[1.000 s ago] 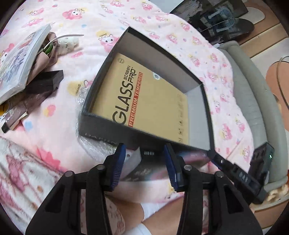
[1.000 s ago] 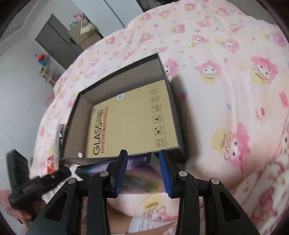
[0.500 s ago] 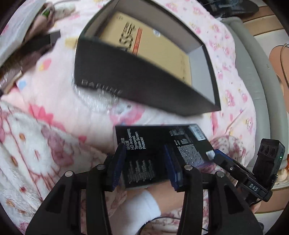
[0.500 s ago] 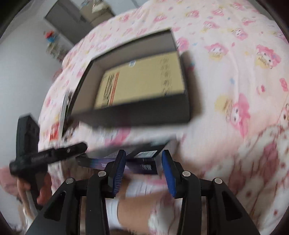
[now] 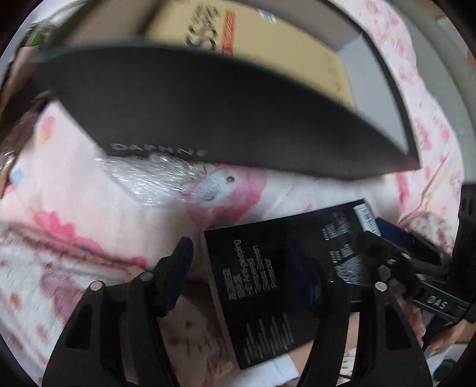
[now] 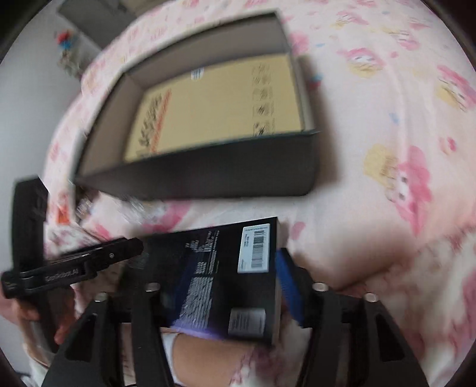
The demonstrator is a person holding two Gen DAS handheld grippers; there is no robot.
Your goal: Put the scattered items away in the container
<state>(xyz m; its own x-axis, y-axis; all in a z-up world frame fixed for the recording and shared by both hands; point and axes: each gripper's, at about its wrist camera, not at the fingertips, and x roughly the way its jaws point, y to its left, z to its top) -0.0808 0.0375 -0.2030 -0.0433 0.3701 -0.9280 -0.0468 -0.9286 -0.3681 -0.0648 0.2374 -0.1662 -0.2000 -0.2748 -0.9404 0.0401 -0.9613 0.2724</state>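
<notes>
The black container box [image 5: 208, 119] lies open on the pink bed sheet with a tan screen-protector carton [image 5: 282, 50] flat inside; the right wrist view shows the same box [image 6: 208, 175] and carton [image 6: 214, 104]. A flat black screen-protector package [image 5: 255, 297] lies in front of the box, over a person's leg. My left gripper [image 5: 238, 265] is opening. One end of the package lies between its jaws, and the left pad stands clear of it. My right gripper [image 6: 214, 277] is opening around the other end of the package [image 6: 214, 268], which hides its left finger.
Crinkled clear plastic wrap [image 5: 154, 178] sticks out from under the box's near wall. A grey padded bed edge [image 5: 440, 59] runs along the right. Blurred clutter sits at the far left of the bed. A dark cabinet [image 6: 89, 12] stands beyond the bed.
Both grippers sank and tilted downward, carrying the black package from the box's near wall to low in front of it. Both pairs of jaws have spread much wider.
</notes>
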